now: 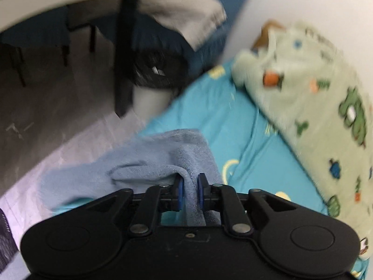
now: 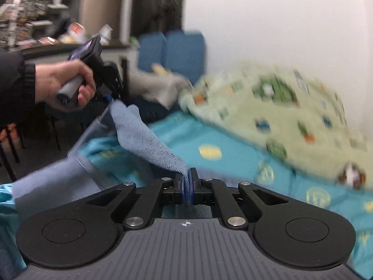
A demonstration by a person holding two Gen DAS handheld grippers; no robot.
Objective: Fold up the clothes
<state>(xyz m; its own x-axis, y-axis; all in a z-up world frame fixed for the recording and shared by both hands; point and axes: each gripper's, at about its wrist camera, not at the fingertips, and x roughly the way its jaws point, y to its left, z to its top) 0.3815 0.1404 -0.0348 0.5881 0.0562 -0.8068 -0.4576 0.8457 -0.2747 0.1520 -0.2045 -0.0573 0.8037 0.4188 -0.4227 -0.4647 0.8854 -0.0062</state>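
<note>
- Garment [image 2: 149,140]: pale blue denim-like cloth, stretched in the air between your two grippers, above the turquoise bed sheet [image 2: 233,163]
- Left gripper [image 1: 189,190]: clamped on a bunched fold of the garment
- Right gripper [image 2: 186,186]: pinched tight on the garment's other edge
- Your hand [image 2: 63,81]: wrapped round the left gripper's handle, dark sleeve at the wrist
- Green printed blanket [image 1: 314,105]: heaped on the bed beside the wall, apart from the garment

No text, label, brand or number could be read in either view; the prints on the turquoise bedsheet [image 2: 209,151] and the pale green blanket [image 1: 326,107] were blurred; the small emblem on the right gripper's body [image 2: 185,224] carried no letters.
</note>
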